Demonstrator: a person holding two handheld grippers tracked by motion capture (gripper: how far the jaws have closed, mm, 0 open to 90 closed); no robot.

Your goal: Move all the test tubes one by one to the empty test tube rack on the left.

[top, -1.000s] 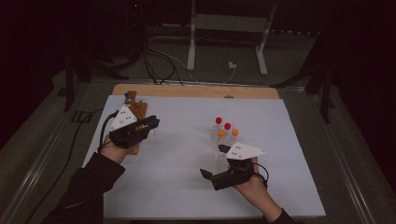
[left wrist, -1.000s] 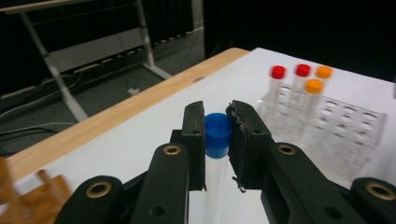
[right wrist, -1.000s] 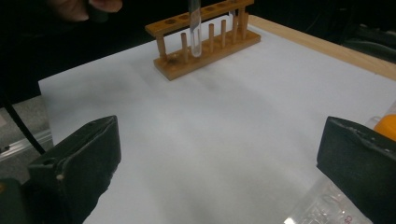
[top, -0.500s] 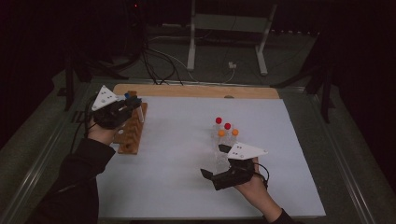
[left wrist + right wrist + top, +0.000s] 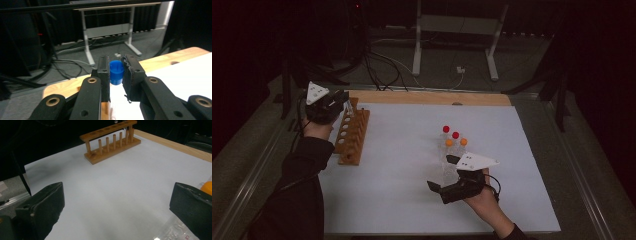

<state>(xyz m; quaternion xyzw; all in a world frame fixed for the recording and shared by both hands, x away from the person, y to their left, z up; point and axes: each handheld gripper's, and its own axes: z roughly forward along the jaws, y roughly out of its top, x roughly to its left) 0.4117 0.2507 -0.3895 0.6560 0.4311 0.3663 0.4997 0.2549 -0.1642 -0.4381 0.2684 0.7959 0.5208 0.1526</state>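
The wooden rack (image 5: 353, 136) showed empty holes. The left gripper (image 5: 116, 72) gripped a blue-capped tube (image 5: 116, 72), visible close up; the right gripper (image 5: 439, 187) stood released, wide apart.

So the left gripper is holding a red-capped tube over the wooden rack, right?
Not quite: the cap is blue, not red. The left gripper view shows the left gripper shut on a blue-capped tube; in the high view it is at the wooden rack.
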